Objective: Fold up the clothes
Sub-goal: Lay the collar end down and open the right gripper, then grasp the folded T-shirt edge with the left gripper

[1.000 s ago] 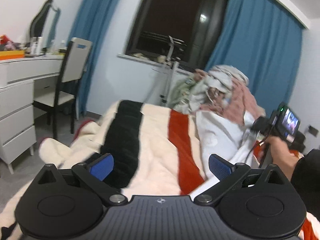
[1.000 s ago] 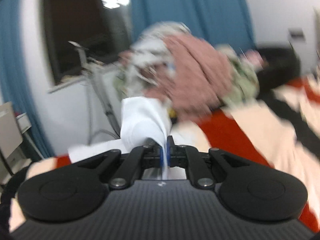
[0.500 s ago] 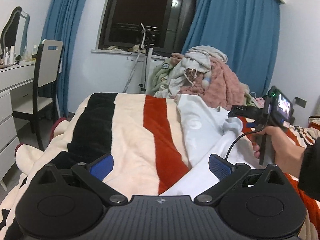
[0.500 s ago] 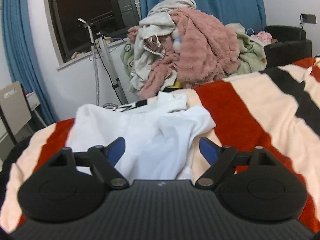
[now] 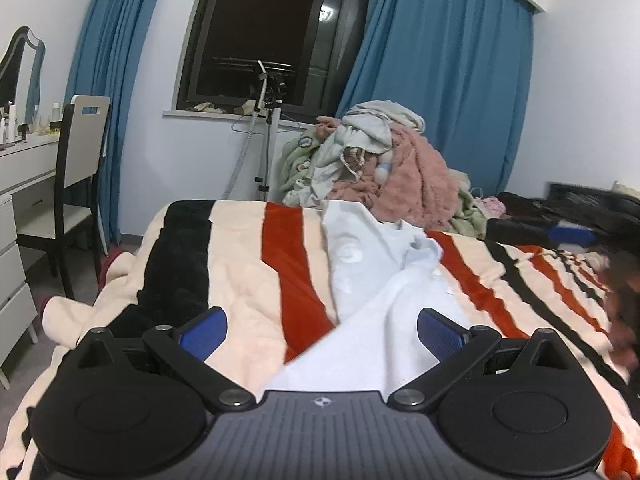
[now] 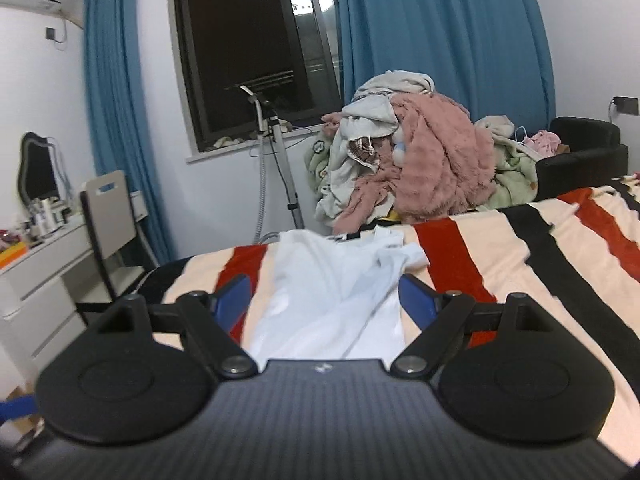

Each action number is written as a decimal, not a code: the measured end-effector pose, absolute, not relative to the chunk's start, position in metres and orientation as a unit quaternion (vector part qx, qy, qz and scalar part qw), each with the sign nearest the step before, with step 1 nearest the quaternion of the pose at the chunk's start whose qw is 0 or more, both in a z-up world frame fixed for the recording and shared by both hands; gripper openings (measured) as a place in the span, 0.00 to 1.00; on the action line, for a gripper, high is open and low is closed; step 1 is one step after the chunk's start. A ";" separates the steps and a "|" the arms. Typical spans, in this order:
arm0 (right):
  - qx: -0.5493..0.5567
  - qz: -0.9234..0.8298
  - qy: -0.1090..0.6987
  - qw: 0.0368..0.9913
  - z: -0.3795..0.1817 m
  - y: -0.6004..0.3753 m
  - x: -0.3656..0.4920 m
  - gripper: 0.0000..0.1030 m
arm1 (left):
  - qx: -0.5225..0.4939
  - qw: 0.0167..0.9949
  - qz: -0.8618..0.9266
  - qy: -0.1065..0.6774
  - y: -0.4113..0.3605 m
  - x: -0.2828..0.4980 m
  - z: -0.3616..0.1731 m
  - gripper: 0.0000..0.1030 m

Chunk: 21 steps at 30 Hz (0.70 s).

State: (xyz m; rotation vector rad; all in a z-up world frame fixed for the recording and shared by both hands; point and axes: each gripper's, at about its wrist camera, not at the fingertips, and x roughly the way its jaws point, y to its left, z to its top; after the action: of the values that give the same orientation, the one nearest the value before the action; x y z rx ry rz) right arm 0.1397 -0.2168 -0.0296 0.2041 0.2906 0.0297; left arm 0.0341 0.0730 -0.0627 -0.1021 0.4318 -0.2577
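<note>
Garment under work: a white cotton shirt (image 5: 360,280), lying rumpled on the bed's cream fleece blanket with red and black stripes (image 5: 240,256). In the left wrist view it runs from 6 o'clock, under the tool, up to about 12 o'clock, with one sleeve or corner bunched at 1 o'clock. In the right wrist view the shirt (image 6: 332,284) sits dead centre, its far edge at 12 o'clock near the bed's end.

Left gripper (image 5: 322,330): jaws wide apart, nothing pinched; cloth shows between them but untouched. Right gripper (image 6: 326,298): jaws likewise wide apart, empty, above the shirt.

Heaped pile of unfolded pink, green and grey laundry (image 6: 408,160) stands beyond the bed at 1 o'clock, well apart from the shirt.

Step in hand, judged: spreading one garment flat before the first fold. Shirt is laid out but not smooth; no fold made yet.

Next move calls for: each gripper to pick an edge or a shoulder, close on a single layer only, and pull outward to take out the bunching at 1 o'clock. Risk: catching blanket pile together with the thin cloth.
</note>
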 end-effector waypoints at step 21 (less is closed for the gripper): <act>0.128 0.028 0.141 0.981 -0.070 -0.226 0.018 0.80 | -0.260 0.882 -0.016 0.392 0.156 0.073 -0.111 0.75</act>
State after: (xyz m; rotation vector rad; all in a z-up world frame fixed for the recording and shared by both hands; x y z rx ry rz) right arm 0.0185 -0.2257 -0.0704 0.2568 0.2846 0.0556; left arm 0.0731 0.1562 -0.1114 -0.5413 0.8156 -0.0343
